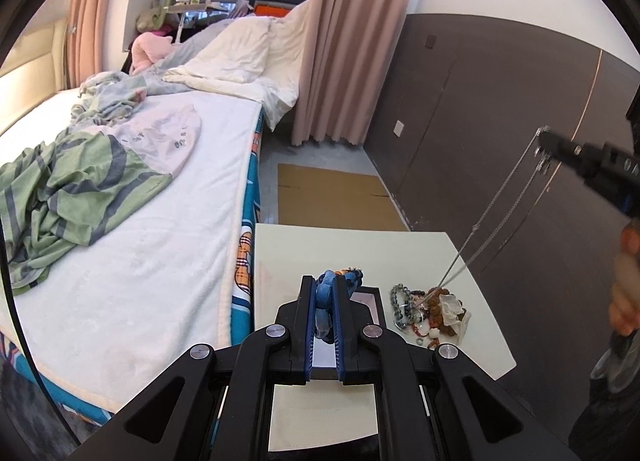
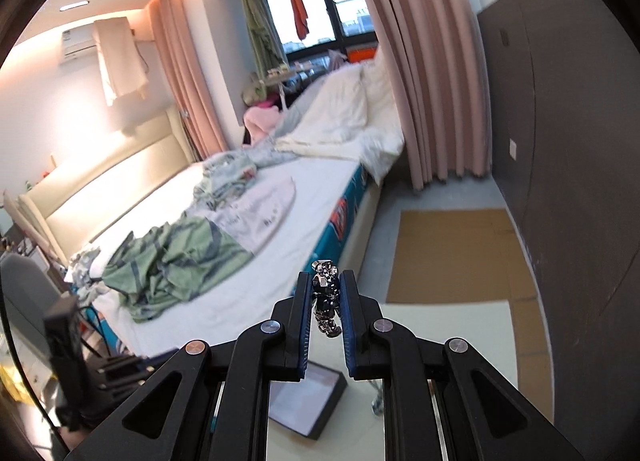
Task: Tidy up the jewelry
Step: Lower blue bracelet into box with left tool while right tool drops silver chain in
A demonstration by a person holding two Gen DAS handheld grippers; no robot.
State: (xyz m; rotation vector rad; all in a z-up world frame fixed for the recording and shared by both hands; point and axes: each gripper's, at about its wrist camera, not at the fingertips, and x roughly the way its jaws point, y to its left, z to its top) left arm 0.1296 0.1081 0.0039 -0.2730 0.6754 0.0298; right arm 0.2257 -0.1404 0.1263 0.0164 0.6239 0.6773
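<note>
While clenched on one blue bead strand [image 1: 326, 303], left gripper [image 1: 323, 325] hovers above bench [image 1: 360, 249] and one black tray [image 1: 370, 301]. Right gripper [image 2: 326, 301] grips one silver chain [image 1: 496, 205], taut, rising from one jewelry heap [image 1: 430, 311] beside tray.

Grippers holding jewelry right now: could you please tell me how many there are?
2. The left gripper clamps a blue beaded piece above the table; the right gripper holds a silver chain raised.
</note>
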